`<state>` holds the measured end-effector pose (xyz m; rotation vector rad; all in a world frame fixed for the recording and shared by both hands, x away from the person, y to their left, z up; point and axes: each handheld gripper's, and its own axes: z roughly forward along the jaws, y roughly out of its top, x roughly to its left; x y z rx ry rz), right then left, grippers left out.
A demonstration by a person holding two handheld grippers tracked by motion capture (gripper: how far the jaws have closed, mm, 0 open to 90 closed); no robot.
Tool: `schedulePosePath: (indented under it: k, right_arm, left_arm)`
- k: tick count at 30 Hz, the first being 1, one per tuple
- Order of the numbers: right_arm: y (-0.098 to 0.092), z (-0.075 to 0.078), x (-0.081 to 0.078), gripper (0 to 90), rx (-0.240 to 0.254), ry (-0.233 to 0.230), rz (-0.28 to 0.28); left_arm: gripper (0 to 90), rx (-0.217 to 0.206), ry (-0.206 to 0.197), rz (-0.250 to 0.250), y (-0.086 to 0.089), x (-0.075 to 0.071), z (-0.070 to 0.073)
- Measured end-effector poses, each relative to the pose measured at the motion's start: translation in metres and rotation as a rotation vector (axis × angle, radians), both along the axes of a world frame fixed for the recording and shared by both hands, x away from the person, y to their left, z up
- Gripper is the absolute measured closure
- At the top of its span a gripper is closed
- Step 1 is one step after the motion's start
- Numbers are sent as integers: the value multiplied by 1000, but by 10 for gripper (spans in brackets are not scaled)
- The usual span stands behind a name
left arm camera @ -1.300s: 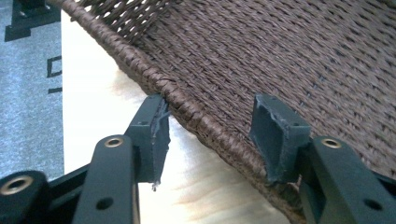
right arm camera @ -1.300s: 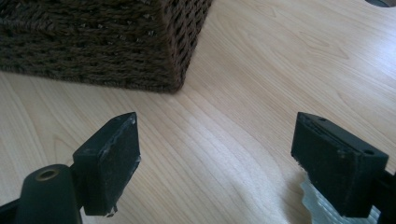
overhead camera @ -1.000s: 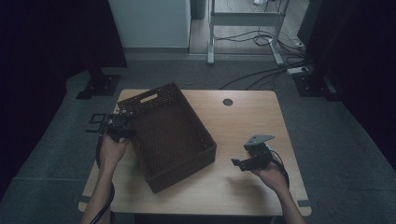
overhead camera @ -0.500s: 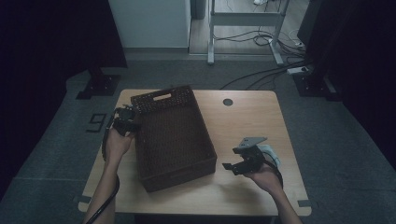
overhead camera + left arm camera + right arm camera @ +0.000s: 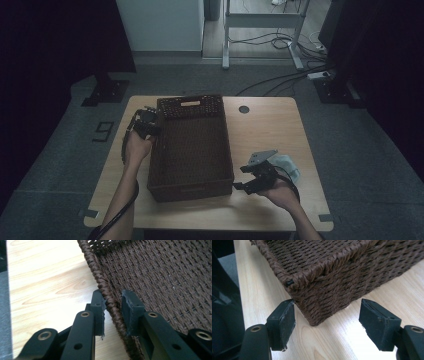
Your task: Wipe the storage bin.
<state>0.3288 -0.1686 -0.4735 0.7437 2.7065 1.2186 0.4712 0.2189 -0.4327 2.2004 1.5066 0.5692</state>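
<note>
On the table (image 5: pixel 280 130), the basket (image 5: pixel 192 150) lies lengthwise away; left gripper (image 5: pixel 145 127) seemingly pinches its rim, right gripper (image 5: pixel 245 186) spread.

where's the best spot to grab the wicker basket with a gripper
The braided rim of a long side wall, taken from above. The wicker basket is too wide to span, but its upright wall is thin: the left gripper straddles the rim, one jaw outside, one inside. The right gripper brackets a bulky corner, likely a poorer hold.
</note>
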Motion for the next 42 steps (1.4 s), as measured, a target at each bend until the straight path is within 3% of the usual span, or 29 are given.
schedulePosePath:
  k: [4, 11, 17, 21, 25, 29, 37, 39, 42]
  right_arm:
    - [-2, -2, 1, 276, -32, 11, 16]
    - [-6, -2, 0, 266, -42, 16, 21]
    - [-10, 0, -2, 268, -56, 8, 18]
    - [-16, 1, -1, 277, -68, -11, -15]
    - [-19, -3, 3, 266, -37, 1, -58]
    - [-10, -6, 2, 264, -58, -4, -62]
    - [5, -8, -3, 254, -31, 2, -51]
    - [11, -8, -5, 247, -29, 3, -39]
    - [19, -7, -6, 238, -44, -6, -20]
  left_arm:
    - [734, -10, -7, -12, -8, 4, -1]
    - [724, -18, -20, -50, -21, 9, -2]
    - [478, -43, -42, -67, -21, 2, 2]
    - [402, -46, -56, -63, -19, -15, 7]
    - [368, -64, -50, -84, -16, -38, 10]
    - [369, -80, -33, -108, -10, -66, 9]
    - [281, -82, -14, -130, 9, -109, 7]
    - [288, -87, -9, -128, 14, -116, 6]
    - [397, -121, 11, -128, 22, -129, 3]
